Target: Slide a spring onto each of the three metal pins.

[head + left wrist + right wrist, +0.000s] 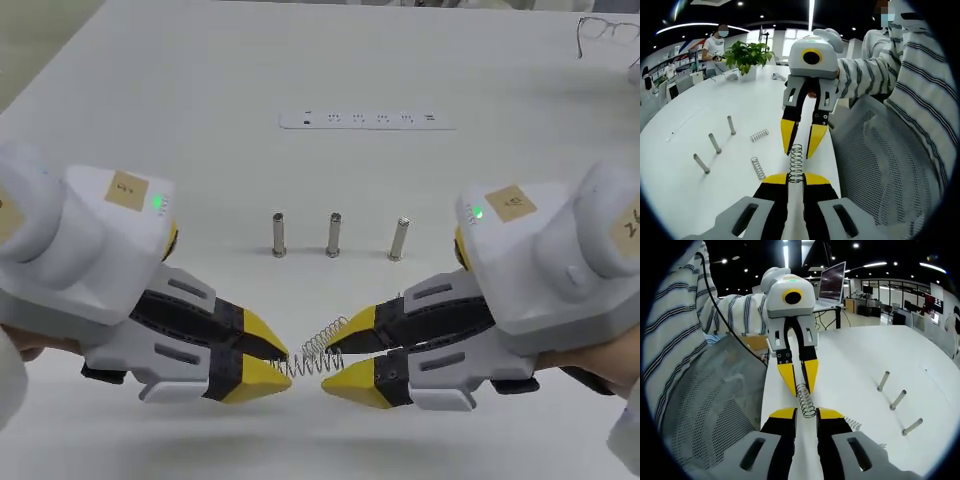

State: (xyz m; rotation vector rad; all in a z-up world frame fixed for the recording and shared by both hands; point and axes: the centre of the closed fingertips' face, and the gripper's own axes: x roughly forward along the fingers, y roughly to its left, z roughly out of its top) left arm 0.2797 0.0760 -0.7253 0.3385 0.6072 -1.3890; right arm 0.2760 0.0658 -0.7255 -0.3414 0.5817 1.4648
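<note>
Right now the left claw (288,370) is pinched shut on one end of a spring (312,352), by the near edge of the counter (200,60). The right claw (324,367) is partly open around the other end. All three metal pins (333,235) are bare. Next, I think, one claw must lift the spring over a pin.

Left gripper (287,370) and right gripper (327,367) meet tip to tip above the worktop's (200,60) near edge. Left jaws clamp one end of a spring (312,352). Right jaws stand parted around the other end.
</note>
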